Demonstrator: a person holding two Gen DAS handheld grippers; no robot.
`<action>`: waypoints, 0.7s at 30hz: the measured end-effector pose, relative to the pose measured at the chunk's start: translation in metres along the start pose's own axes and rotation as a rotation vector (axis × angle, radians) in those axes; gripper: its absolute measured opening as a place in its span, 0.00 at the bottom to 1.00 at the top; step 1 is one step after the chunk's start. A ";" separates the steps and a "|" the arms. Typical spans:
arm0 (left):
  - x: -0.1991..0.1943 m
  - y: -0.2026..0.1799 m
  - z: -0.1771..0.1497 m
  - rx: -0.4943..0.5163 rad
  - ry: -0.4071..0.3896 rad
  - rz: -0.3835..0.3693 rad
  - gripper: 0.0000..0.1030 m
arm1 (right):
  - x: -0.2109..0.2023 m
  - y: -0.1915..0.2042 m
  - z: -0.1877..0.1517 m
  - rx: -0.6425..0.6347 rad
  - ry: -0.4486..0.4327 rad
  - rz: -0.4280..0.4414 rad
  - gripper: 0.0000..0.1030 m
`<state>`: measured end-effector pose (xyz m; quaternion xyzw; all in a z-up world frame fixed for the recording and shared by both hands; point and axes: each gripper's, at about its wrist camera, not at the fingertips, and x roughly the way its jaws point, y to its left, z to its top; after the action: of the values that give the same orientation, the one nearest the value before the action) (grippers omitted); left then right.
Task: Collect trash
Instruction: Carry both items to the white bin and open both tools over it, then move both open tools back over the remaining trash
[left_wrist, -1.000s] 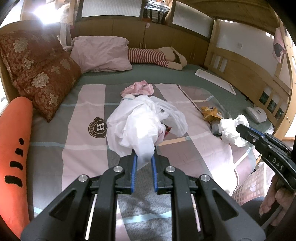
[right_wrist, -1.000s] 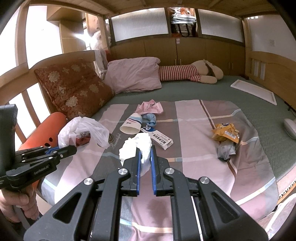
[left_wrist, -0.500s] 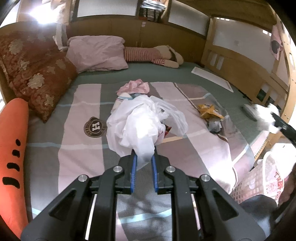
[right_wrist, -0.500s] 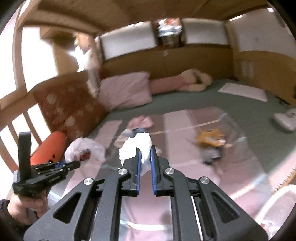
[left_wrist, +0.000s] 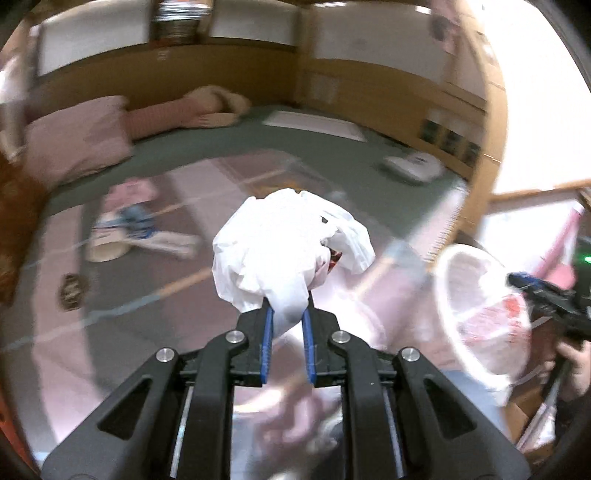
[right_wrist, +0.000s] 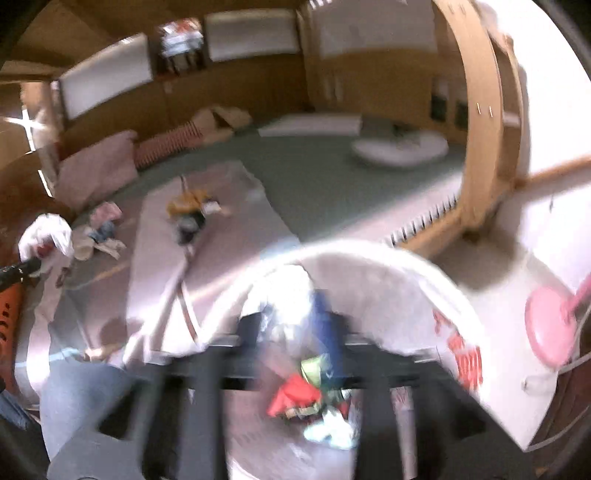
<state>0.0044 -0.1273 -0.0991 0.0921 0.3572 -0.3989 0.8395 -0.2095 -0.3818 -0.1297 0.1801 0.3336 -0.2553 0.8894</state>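
Observation:
My left gripper (left_wrist: 288, 325) is shut on the neck of a white plastic bag (left_wrist: 288, 247), held above the striped bedspread. To its right stands a trash bin with a white liner (left_wrist: 476, 295), and my right gripper (left_wrist: 532, 284) reaches over it. In the blurred right wrist view, my right gripper (right_wrist: 291, 325) hangs above the bin's liner rim (right_wrist: 369, 254) with its jaws opening. A pale blur between them may be the tissue wad. Colourful trash (right_wrist: 295, 398) lies inside the bin. A paper cup (left_wrist: 107, 243) and a yellow wrapper (right_wrist: 192, 199) lie on the bed.
A wooden bed post (right_wrist: 487, 129) rises just behind the bin, and a pink round object (right_wrist: 550, 325) is to its right. A white device (left_wrist: 413, 168) rests on the green sheet. Pillows (left_wrist: 74, 147) line the far left, and an orange cushion (right_wrist: 9, 317) lies at the left edge.
Both views have swung right, from the bed toward the bin. My right gripper, earlier shut on the white tissue wad, now has its jaws apart over the bin. The left gripper still holds the bag.

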 end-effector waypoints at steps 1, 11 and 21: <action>0.005 -0.019 0.004 0.012 0.015 -0.042 0.14 | -0.007 -0.007 0.002 0.035 -0.038 0.005 0.67; 0.048 -0.195 0.006 0.226 0.191 -0.388 0.74 | -0.076 -0.040 0.035 0.225 -0.324 0.018 0.83; 0.002 -0.042 0.015 0.035 0.029 -0.058 0.90 | -0.033 0.049 0.045 0.014 -0.218 0.112 0.83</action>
<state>-0.0175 -0.1629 -0.0842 0.1021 0.3648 -0.4278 0.8206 -0.1802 -0.3534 -0.0674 0.1759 0.2226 -0.2258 0.9319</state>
